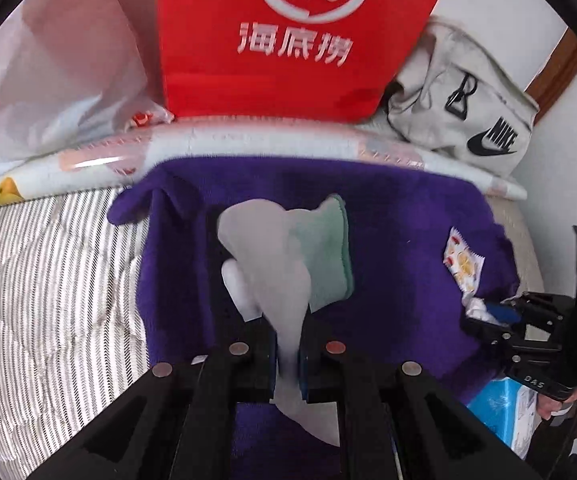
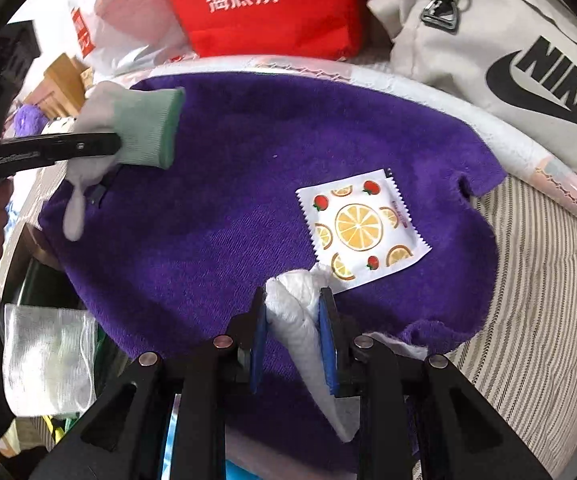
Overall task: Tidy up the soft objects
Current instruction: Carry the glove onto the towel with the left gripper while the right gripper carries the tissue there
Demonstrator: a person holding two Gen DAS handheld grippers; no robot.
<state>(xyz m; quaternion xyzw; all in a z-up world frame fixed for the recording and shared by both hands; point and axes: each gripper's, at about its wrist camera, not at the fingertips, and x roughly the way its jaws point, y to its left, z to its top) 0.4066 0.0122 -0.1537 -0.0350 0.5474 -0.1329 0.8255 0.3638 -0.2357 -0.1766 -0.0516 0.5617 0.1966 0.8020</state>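
My left gripper [image 1: 287,354] is shut on a grey glove with a green cuff [image 1: 288,256] and holds it above the purple towel [image 1: 400,224]. The glove also shows in the right wrist view [image 2: 136,128], pinched by the left gripper [image 2: 100,146]. My right gripper [image 2: 293,320] is shut on a white crumpled tissue [image 2: 300,312] over the purple towel [image 2: 228,200]. A fruit-printed sachet [image 2: 362,224] lies on the towel just beyond the tissue; it also shows in the left wrist view [image 1: 463,262]. The right gripper [image 1: 500,320] shows at the right of the left wrist view.
A red paper bag [image 1: 288,36] stands behind the towel, with a white plastic bag [image 1: 48,76] on its left and a grey Nike bag [image 1: 468,100] on its right. A striped quilt [image 1: 48,280] covers the bed. A silver mesh pouch [image 2: 44,356] lies at lower left.
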